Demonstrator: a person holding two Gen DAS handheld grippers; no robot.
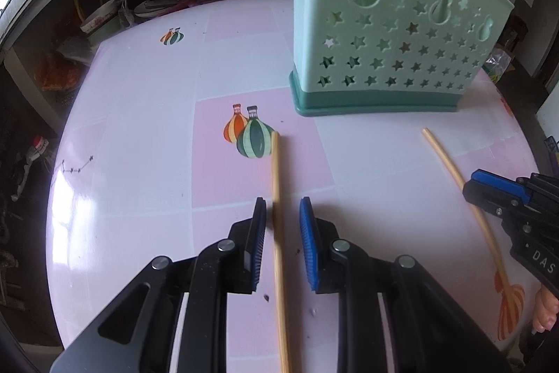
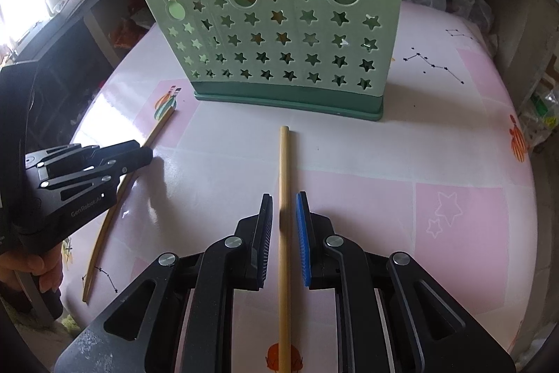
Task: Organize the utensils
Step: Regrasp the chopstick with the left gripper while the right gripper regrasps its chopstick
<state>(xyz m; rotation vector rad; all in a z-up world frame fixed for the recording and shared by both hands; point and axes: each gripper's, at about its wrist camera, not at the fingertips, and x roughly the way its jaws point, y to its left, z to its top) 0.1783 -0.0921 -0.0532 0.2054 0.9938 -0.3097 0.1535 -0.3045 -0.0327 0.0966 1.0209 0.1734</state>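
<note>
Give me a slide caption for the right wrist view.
Right tongs open astride a bamboo chopstick lying on the pink tablecloth, before a green star-cutout utensil holder.

Left gripper [image 1: 282, 222] and right gripper [image 2: 283, 219] both tilt downward, jaws slightly parted.

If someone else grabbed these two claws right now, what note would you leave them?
Left claw: open, astride one chopstick lying on the table, pads not pressing.
Right claw: open, astride the other chopstick, same state.
The green holder stands behind both sticks and already has some utensils in it.
Done: both claws lined up.
Left: close on each stick, lift, drop both into the holder.
</note>
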